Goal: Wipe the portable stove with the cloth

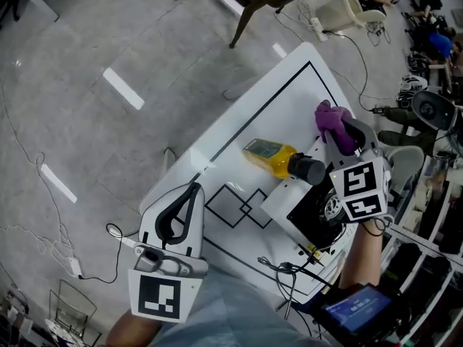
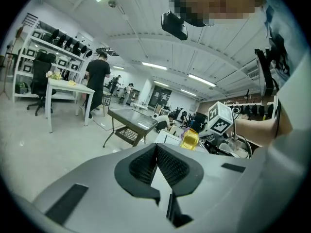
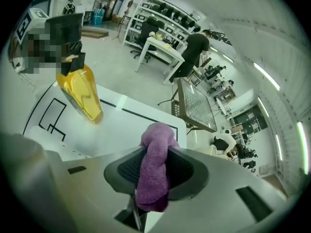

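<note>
Purple cloth (image 3: 153, 171) pinched between partly closed jaws of right gripper (image 1: 344, 134), held off the stove (image 1: 307, 220), beyond its far edge.

Looked like a big open-plan robotics lab or workshop, definitely not anyone's home. In the left gripper view, tall white shelving racks loaded with black gear (image 2: 48, 42) stood at ten o'clock. A black wheeled office chair (image 2: 40, 84) and a plain white desk (image 2: 68, 87) sat just below them. Long ceiling strip lights (image 2: 201, 80) ran at one o'clock. In the head view, a white power strip with its loose cable (image 1: 74, 267) lay on the bare grey polished floor (image 1: 87, 49) at eight o'clock. The white worktable with black marked-out lines (image 1: 289, 114) was near centre.
</note>
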Demonstrator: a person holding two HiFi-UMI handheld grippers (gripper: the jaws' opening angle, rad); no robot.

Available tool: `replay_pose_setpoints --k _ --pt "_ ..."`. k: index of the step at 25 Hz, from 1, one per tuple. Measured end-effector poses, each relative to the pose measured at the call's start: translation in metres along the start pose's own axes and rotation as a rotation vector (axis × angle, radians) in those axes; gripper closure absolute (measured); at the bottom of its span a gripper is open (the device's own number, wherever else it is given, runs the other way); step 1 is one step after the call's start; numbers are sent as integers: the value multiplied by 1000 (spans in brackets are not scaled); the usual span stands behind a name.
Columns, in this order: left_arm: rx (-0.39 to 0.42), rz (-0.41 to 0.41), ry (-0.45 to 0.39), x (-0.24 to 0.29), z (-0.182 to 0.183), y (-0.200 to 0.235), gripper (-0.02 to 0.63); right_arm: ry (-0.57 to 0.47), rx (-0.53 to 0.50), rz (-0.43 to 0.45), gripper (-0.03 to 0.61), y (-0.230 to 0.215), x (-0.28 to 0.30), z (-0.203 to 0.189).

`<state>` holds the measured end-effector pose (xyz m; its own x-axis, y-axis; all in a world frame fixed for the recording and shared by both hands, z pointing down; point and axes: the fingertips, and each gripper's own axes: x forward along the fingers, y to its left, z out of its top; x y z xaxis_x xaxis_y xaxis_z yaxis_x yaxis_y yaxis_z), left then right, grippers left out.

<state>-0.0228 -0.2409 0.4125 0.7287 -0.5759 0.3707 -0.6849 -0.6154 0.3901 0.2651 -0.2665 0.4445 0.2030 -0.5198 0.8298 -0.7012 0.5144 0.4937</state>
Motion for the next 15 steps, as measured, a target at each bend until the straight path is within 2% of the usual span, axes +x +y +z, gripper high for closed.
replay_pose_setpoints --k 3,7,15 --pt "-2 5 2 -4 -5 3 595 41 -48 22 442 12 12 -12" --pt "-19 52 -12 -18 -14 7 596 55 -81 57 442 30 18 -14" --pt "-35 109 -36 -46 -27 0 595 55 -16 111 442 50 8 -11"
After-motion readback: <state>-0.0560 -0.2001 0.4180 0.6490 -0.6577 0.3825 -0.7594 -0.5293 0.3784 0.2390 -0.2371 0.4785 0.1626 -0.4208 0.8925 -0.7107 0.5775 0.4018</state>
